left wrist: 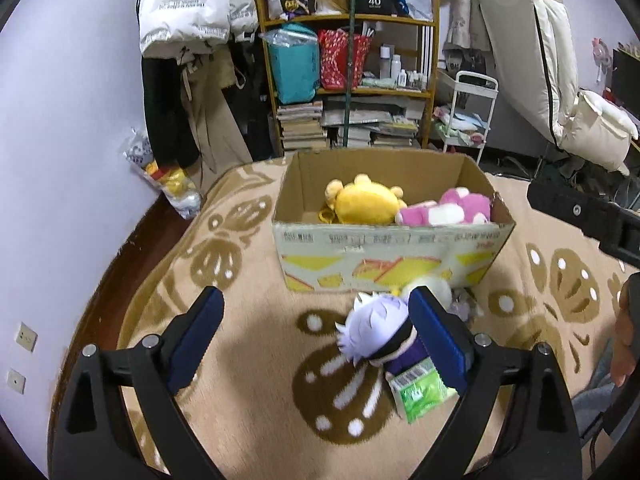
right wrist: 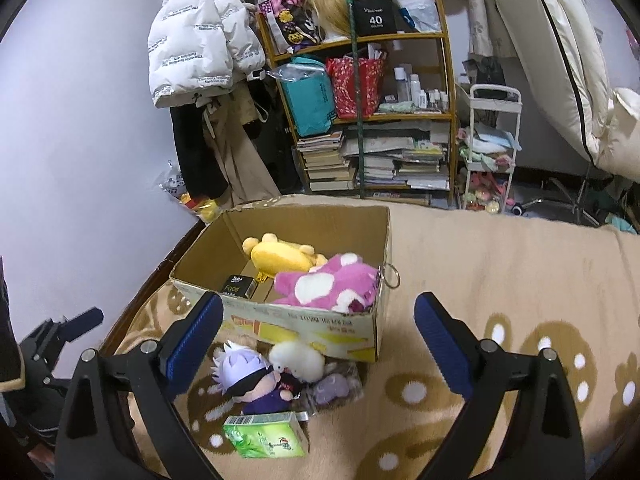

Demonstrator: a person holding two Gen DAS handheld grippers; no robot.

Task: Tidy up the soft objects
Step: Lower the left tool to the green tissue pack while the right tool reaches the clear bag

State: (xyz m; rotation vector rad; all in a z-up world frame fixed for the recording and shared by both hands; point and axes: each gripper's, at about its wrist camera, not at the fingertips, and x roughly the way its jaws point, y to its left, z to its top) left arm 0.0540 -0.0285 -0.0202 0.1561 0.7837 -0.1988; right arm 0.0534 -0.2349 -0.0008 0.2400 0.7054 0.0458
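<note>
An open cardboard box (left wrist: 384, 256) stands on a beige patterned rug (left wrist: 248, 380). A yellow plush (left wrist: 366, 204) and a pink-and-white plush (left wrist: 448, 210) lie inside it. A white-haired doll (left wrist: 376, 328), a fluffy white toy (right wrist: 298, 360), a small purple plush in plastic (right wrist: 336, 390) and a green packet (right wrist: 266, 436) lie on the rug in front of the box. My left gripper (left wrist: 316, 300) is open, with its right finger beside the doll. My right gripper (right wrist: 320, 308) is open above the box's near corner, with nothing between its fingers.
A small black carton (right wrist: 238, 286) sits in the box. Behind it stand a crowded wooden shelf (right wrist: 372, 120), hanging coats (right wrist: 200, 40) and a white trolley (right wrist: 492, 148). A bag of toys (left wrist: 172, 184) leans on the left wall. A hand (left wrist: 626, 340) shows at the right edge.
</note>
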